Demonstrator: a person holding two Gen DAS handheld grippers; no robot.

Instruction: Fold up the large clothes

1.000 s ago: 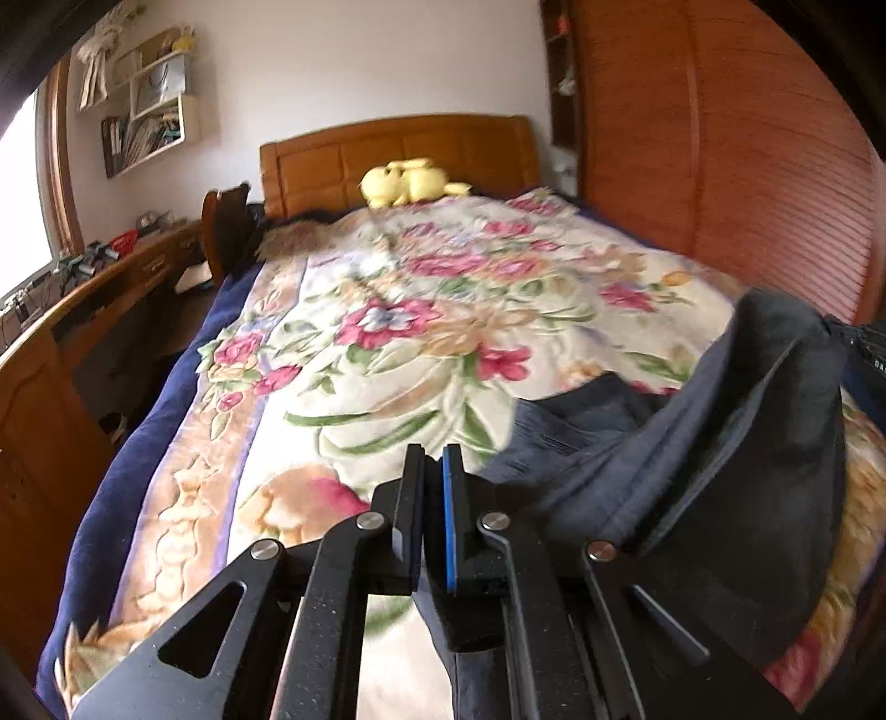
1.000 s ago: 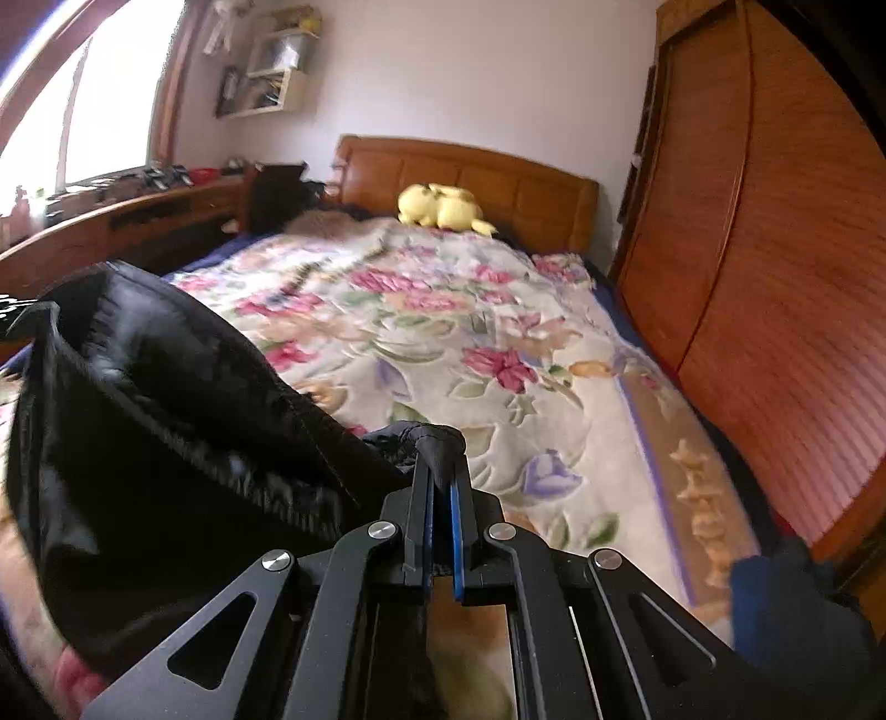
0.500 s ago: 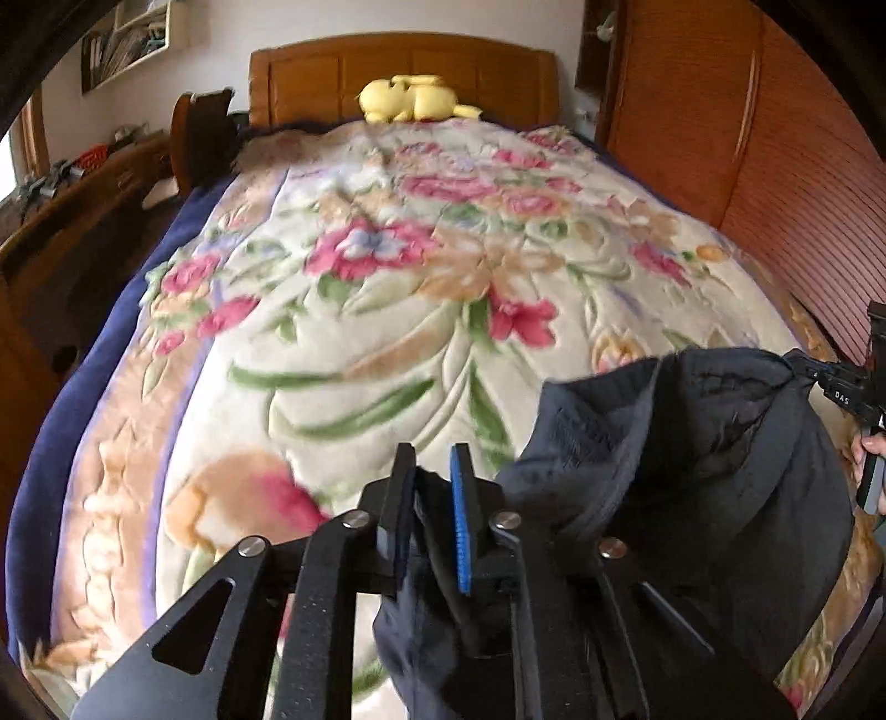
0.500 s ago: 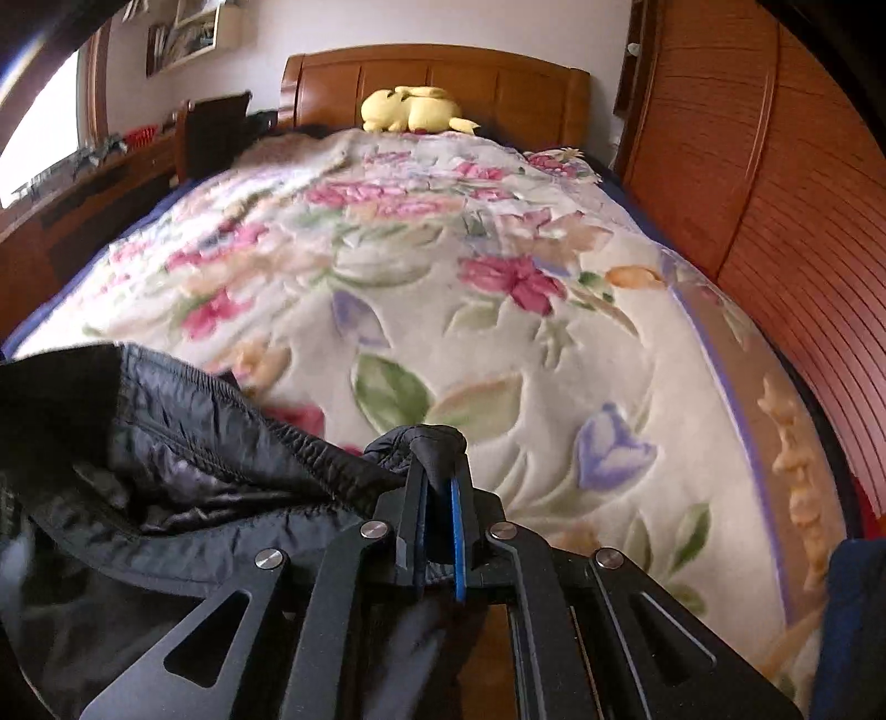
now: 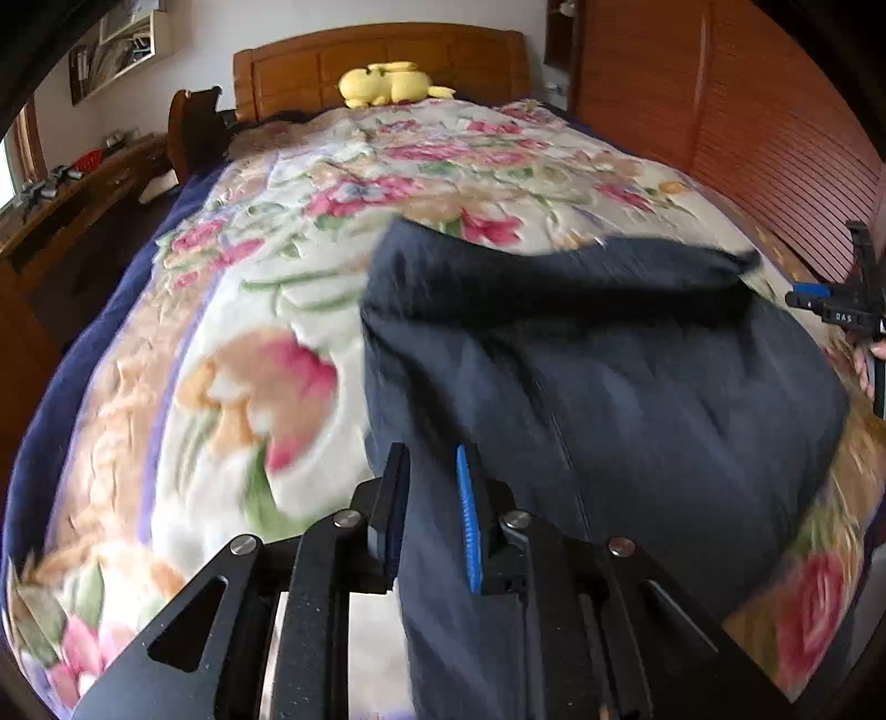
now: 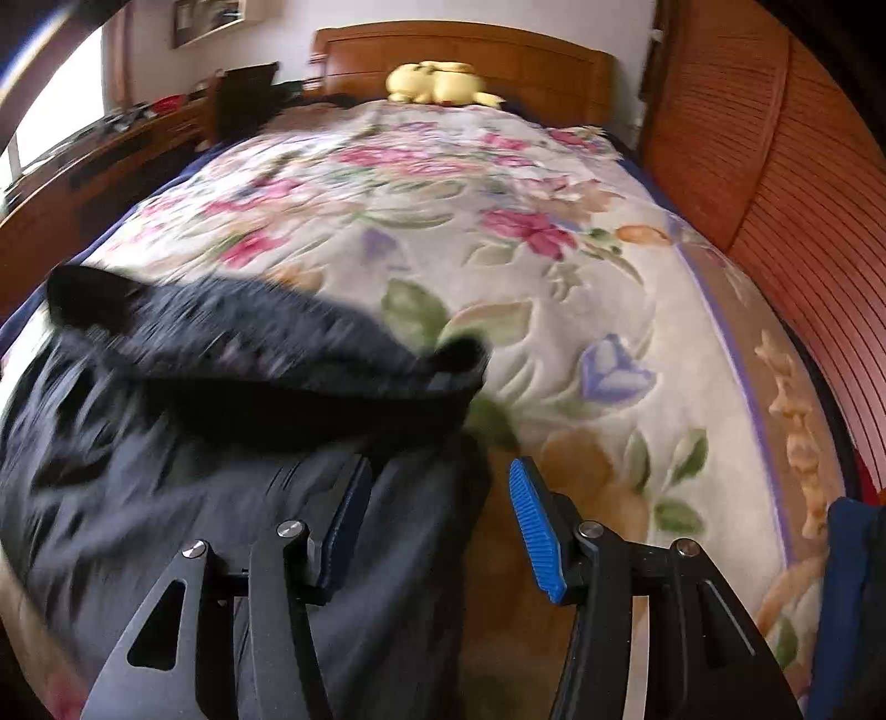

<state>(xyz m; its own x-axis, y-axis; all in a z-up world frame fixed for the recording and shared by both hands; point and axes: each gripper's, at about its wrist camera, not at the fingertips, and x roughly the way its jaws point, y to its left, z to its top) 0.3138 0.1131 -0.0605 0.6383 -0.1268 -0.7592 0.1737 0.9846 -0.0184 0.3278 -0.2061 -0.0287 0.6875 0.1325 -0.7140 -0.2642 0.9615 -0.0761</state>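
A large dark navy garment (image 5: 598,387) lies spread on the floral bedspread (image 5: 266,310), its waistband edge toward the headboard. My left gripper (image 5: 434,471) is open, with the garment's near left edge lying between its jaws. In the right wrist view the garment (image 6: 183,476) lies at the left and its black waistband (image 6: 266,365) is blurred. My right gripper (image 6: 437,487) is wide open over the garment's near right corner and holds nothing. The right gripper also shows at the right edge of the left wrist view (image 5: 847,310).
A yellow plush toy (image 5: 387,83) lies by the wooden headboard (image 5: 376,50). A slatted wooden wardrobe (image 6: 786,183) runs along the bed's right side. A wooden desk (image 5: 66,210) and a chair (image 5: 194,133) stand at the left. Blue cloth (image 6: 853,581) lies at the bed's right foot.
Both grippers have lowered the garment onto the bed and opened. The garment now lies spread flat; before it hung bunched from the shut jaws.
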